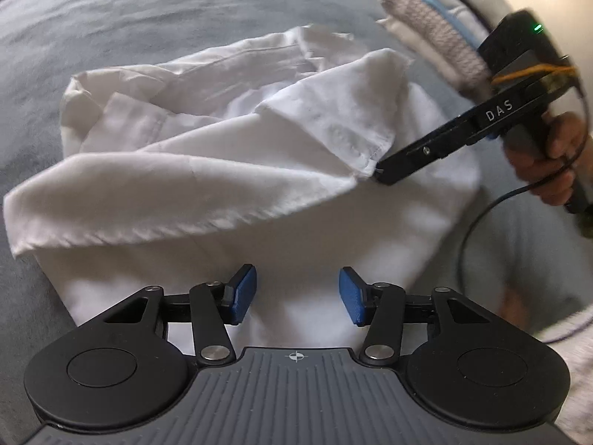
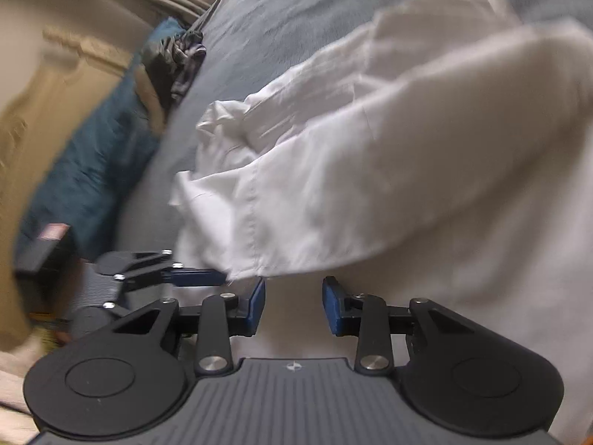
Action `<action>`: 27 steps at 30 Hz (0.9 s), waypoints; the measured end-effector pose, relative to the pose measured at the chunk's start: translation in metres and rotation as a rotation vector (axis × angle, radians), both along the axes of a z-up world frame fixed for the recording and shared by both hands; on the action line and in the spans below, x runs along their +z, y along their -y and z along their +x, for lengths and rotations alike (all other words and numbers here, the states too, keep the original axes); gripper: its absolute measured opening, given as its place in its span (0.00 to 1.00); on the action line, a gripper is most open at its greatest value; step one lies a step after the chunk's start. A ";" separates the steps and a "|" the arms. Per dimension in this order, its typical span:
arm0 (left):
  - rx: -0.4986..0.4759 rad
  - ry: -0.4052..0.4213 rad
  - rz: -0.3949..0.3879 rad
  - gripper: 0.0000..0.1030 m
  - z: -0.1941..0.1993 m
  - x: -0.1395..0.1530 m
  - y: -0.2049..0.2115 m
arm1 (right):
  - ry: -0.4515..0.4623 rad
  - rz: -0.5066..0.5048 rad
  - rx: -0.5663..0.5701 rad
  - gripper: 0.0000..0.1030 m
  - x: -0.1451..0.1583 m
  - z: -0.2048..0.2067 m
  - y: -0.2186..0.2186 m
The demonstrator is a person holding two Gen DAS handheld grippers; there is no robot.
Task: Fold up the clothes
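A white garment lies crumpled on the bed, with one flap folded over its lower part. My left gripper hovers over the garment's near edge. Its blue pads stand apart with only the cloth below showing between them. My right gripper comes in from the right, its black tip at the hemmed corner of the flap. In the right wrist view the right gripper is open just under the flap's edge, gripping nothing. The left gripper shows side-on at the same hem of the white garment.
A grey-blue bed cover lies under everything. A stack of folded textiles sits at the far right. A teal cloth and a dark garment lie along the bed's left side. A black cable hangs below the person's hand.
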State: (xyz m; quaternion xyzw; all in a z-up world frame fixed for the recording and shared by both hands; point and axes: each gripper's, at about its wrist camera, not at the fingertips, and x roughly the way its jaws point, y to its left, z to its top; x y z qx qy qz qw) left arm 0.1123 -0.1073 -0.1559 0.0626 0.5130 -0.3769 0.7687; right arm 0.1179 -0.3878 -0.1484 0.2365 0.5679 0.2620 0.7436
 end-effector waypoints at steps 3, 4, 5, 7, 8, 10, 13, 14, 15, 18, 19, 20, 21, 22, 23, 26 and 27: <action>0.044 0.046 0.002 0.46 0.007 0.003 0.000 | 0.056 -0.029 -0.011 0.34 0.012 0.001 -0.001; 0.060 0.063 0.005 0.46 0.010 0.006 -0.001 | 0.080 -0.040 -0.018 0.34 0.016 -0.003 0.002; 0.075 0.079 0.010 0.47 0.014 0.008 -0.002 | 0.105 -0.053 -0.020 0.34 0.021 0.001 0.002; 0.106 0.112 0.020 0.46 0.024 0.012 -0.004 | 0.146 -0.070 -0.029 0.34 0.028 0.006 0.001; 0.119 0.128 0.021 0.46 0.029 0.014 -0.005 | 0.162 -0.071 -0.037 0.34 0.030 0.012 0.003; 0.151 0.159 0.020 0.47 0.041 0.019 -0.007 | 0.193 -0.072 -0.052 0.34 0.035 0.025 0.006; 0.202 0.199 -0.008 0.47 0.061 0.027 -0.011 | 0.236 -0.065 -0.073 0.34 0.042 0.049 0.003; 0.223 0.211 -0.024 0.47 0.068 0.030 -0.013 | 0.248 -0.059 -0.084 0.34 0.044 0.056 0.003; 0.245 0.222 -0.040 0.47 0.075 0.032 -0.014 | 0.255 -0.045 -0.102 0.34 0.045 0.063 0.005; 0.311 0.218 -0.090 0.48 0.096 0.034 -0.019 | 0.250 0.013 -0.174 0.35 0.043 0.082 0.014; 0.336 0.206 -0.108 0.48 0.103 0.033 -0.022 | 0.240 0.036 -0.204 0.36 0.041 0.088 0.019; 0.365 0.192 -0.126 0.48 0.108 0.032 -0.025 | 0.229 0.063 -0.234 0.36 0.038 0.093 0.025; 0.397 0.173 -0.150 0.48 0.113 0.030 -0.029 | 0.213 0.108 -0.273 0.36 0.035 0.097 0.034; 0.430 0.157 -0.171 0.48 0.115 0.030 -0.033 | 0.199 0.149 -0.310 0.36 0.033 0.099 0.043; 0.465 0.152 -0.190 0.48 0.115 0.031 -0.038 | 0.196 0.176 -0.343 0.36 0.031 0.099 0.049; 0.511 0.182 -0.230 0.48 0.106 0.039 -0.048 | 0.216 0.229 -0.387 0.36 0.037 0.090 0.065; 0.515 0.192 -0.232 0.48 0.102 0.042 -0.051 | 0.227 0.238 -0.387 0.36 0.041 0.085 0.069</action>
